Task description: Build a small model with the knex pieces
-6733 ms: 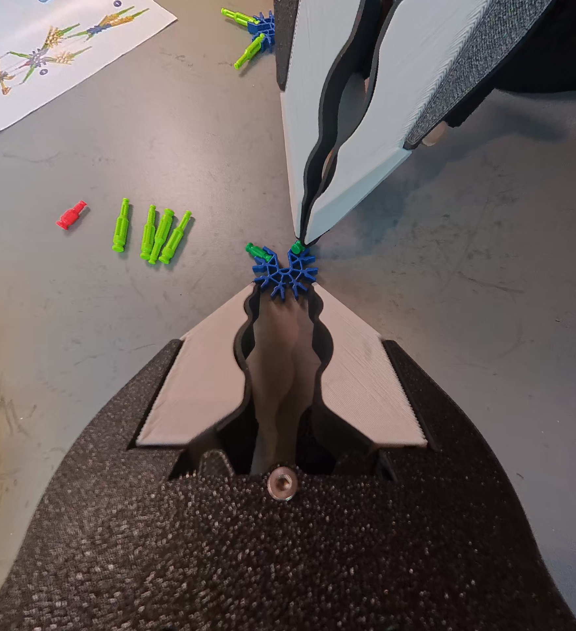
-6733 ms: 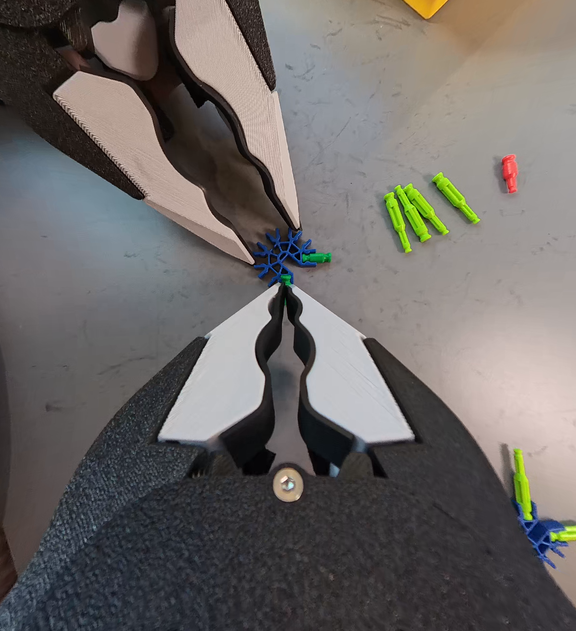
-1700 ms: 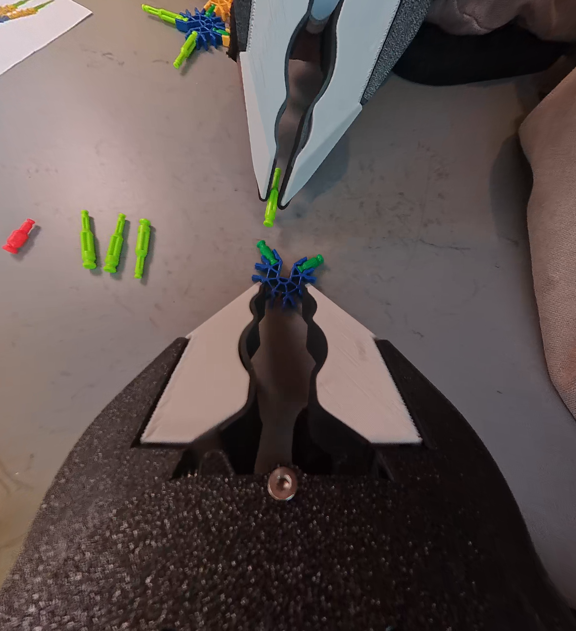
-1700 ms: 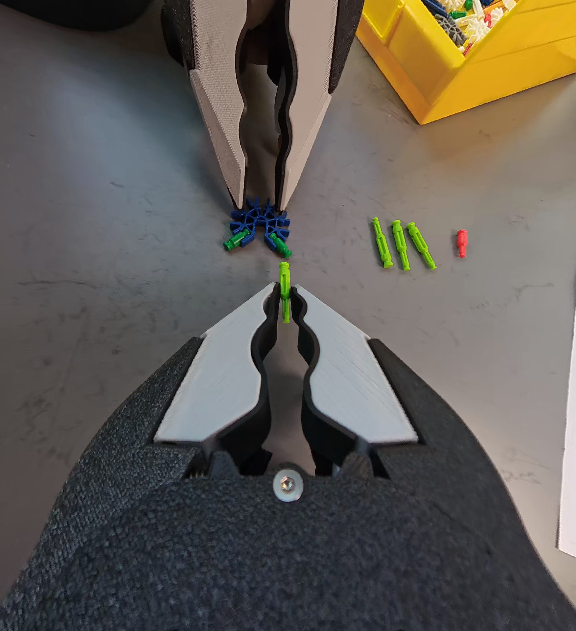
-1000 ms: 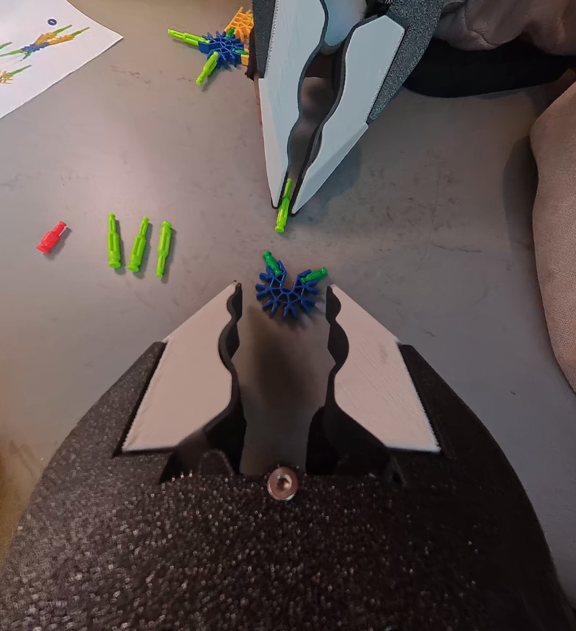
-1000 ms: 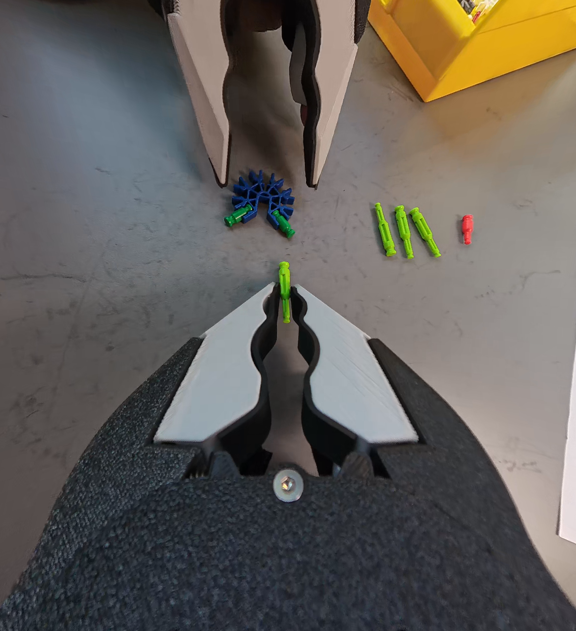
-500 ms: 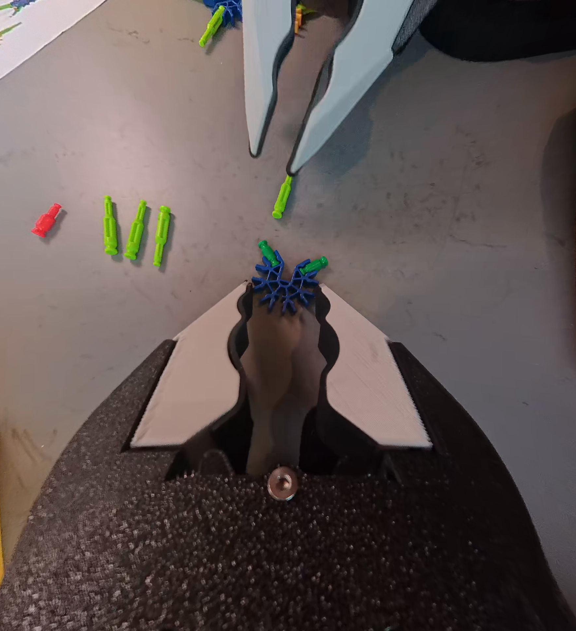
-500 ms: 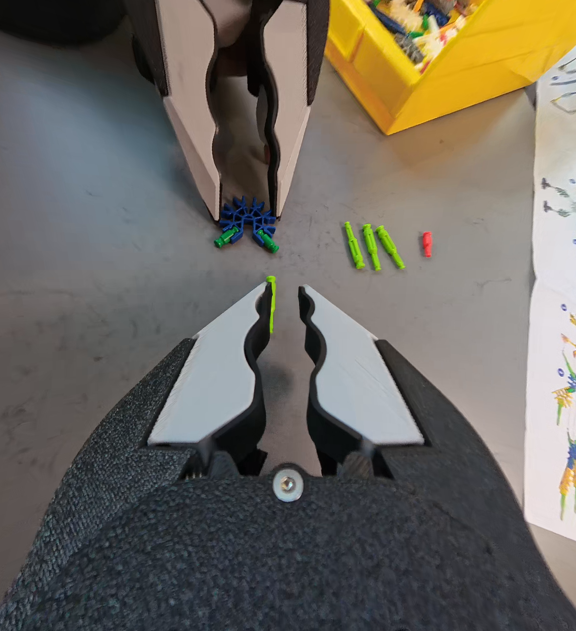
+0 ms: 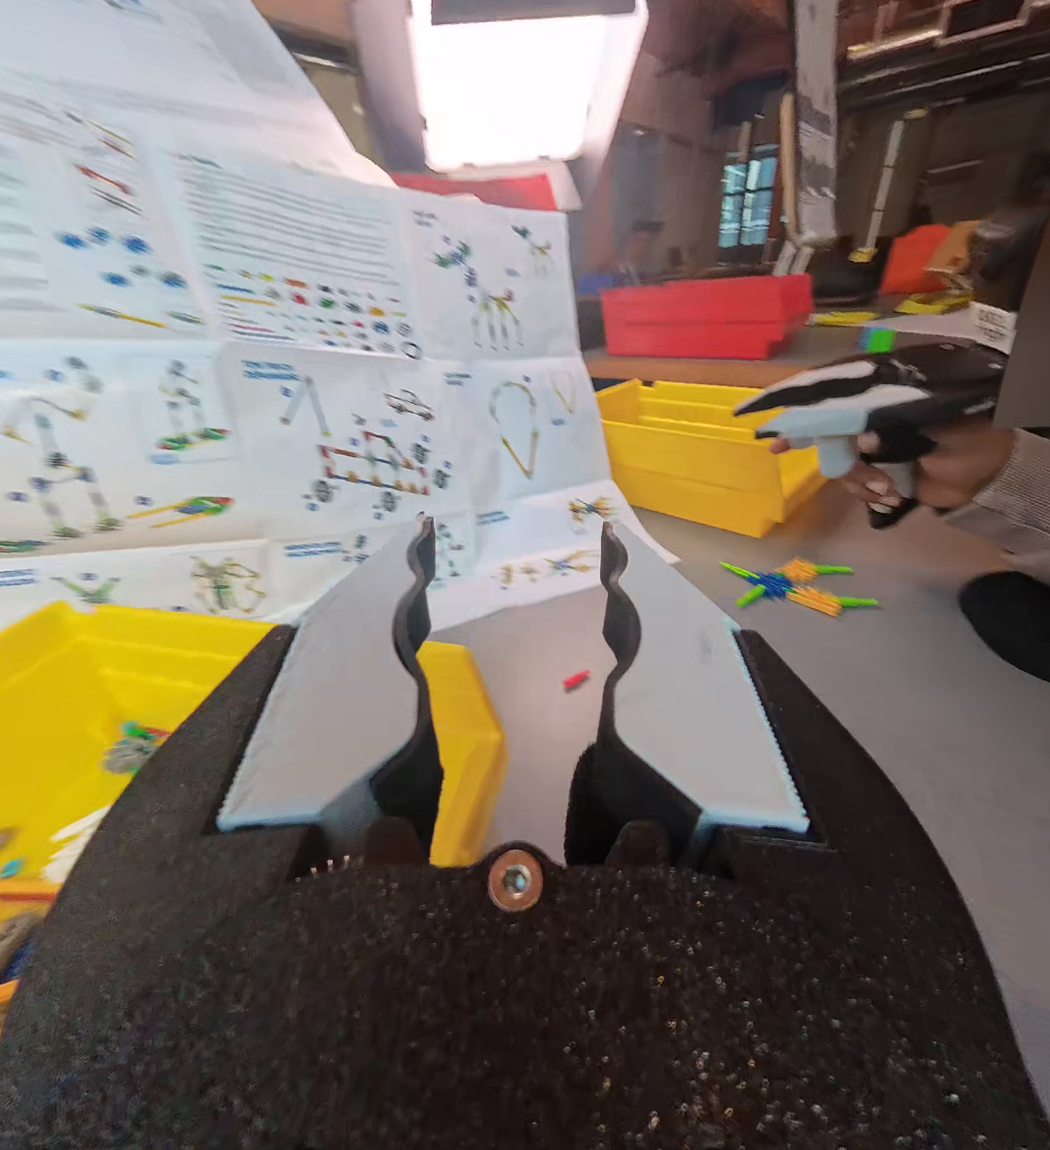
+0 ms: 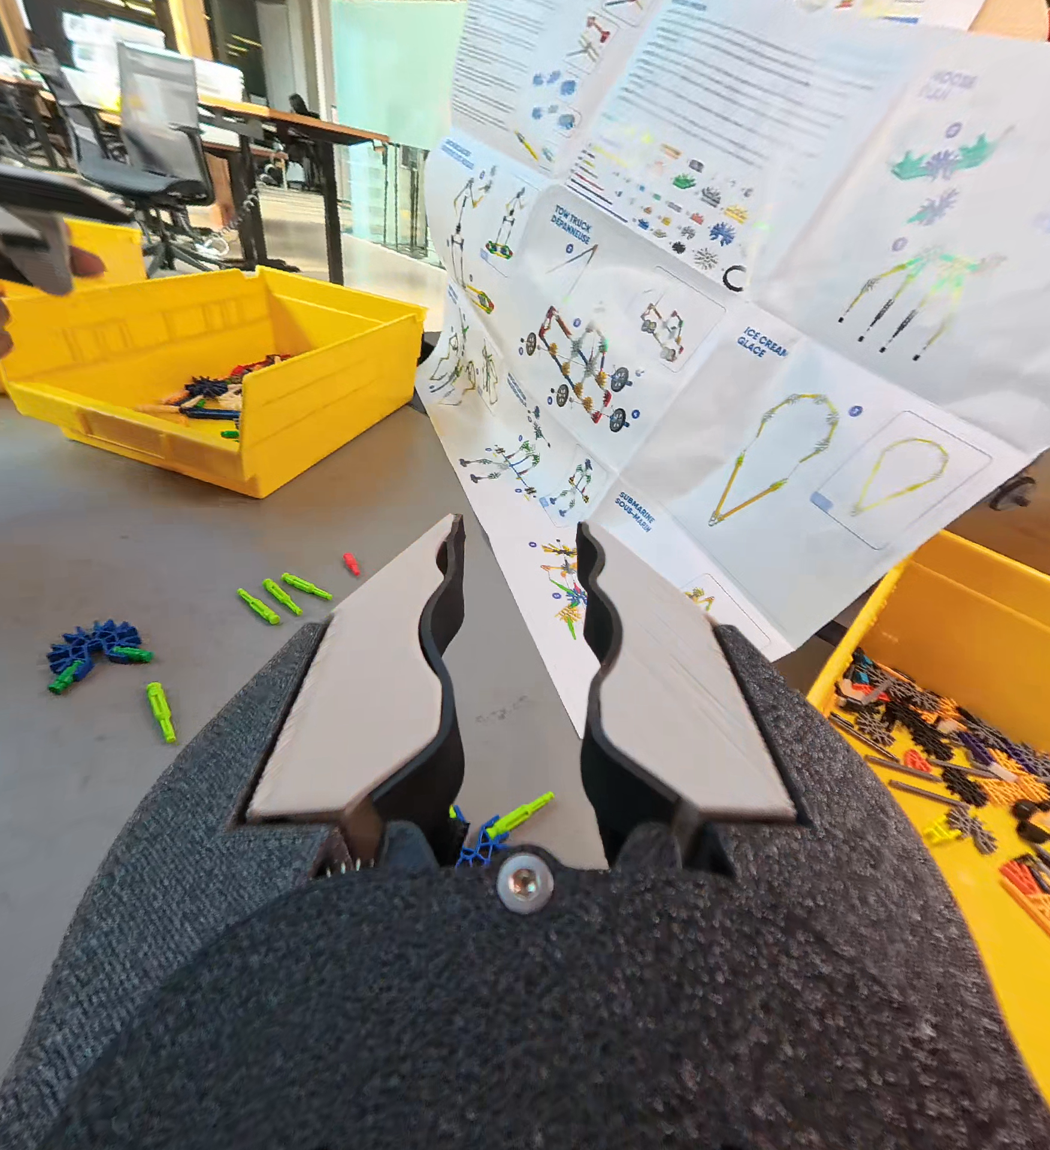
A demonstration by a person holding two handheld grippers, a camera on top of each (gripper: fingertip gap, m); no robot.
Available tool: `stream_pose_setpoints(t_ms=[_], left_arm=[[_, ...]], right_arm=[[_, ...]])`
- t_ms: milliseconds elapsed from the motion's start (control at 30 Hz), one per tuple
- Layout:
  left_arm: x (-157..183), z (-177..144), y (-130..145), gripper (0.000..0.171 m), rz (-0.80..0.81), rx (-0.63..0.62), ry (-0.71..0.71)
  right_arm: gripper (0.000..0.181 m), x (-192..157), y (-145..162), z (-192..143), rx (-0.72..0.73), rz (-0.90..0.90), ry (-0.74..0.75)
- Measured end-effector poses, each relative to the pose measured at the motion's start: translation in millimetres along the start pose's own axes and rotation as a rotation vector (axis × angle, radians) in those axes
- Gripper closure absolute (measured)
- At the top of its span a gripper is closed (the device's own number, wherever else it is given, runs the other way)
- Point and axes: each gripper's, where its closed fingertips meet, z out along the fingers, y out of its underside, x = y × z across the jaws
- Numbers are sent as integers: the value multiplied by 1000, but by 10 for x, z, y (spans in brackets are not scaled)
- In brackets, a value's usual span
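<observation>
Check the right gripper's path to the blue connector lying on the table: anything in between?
Nothing visible. The right gripper is open, and the blue connector lies to its left on the grey table. A loose green rod lies just beside the connector and three more rods farther back, none covering it.

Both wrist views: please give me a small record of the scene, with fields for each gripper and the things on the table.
left gripper: open, empty, raised above the table
right gripper: open, empty
blue connector: on grey table, two dark green rods in it
loose green rod: beside the connector
three green rods: in a row
red piece: past that row
instruction sheet: behind
</observation>
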Motion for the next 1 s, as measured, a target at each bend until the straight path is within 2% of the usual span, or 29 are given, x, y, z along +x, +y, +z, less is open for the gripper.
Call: stream_pose_setpoints(t_ms=[67,167,233,300,333,433,533,600,700,867,1000], left_arm=[[-395,-292,-264,118,32,46,-164],[-997,-943,-608,124,76,80,-421],[-1361,-1417,-685,129,59,33,-564],[-1638,-1795,-624,129,28,-66,-636],[-1770,-1958,-544,130,16,-137,-669],[-2133,-2421,-150,130,-8,-453,-730],[-2390,-2803,331,130,-28,-816,-725],[-2586,-3085,628,132,25,-1064,-737],[-2843,-3419,1002,133,47,-1357,-717],[-3039,-3838,1495,135,-54,-1704,-592],[-2865,-4047,1789,136,-219,-1904,-429]], right_arm=[[146,16,23,-9,-20,-10,13],[146,26,22,-37,-23,-25,29],[147,16,28,-41,-20,-16,22],[148,-3,52,-32,-25,-2,8],[148,-15,58,-27,-26,1,1],[149,-66,61,-12,-28,-6,-19],[150,-118,108,25,-43,-16,-36],[151,-141,174,56,-64,-25,-44],[153,-165,245,90,-83,-28,-52],[159,-217,356,123,-113,-52,-69],[161,-232,458,151,-150,-81,-62]])
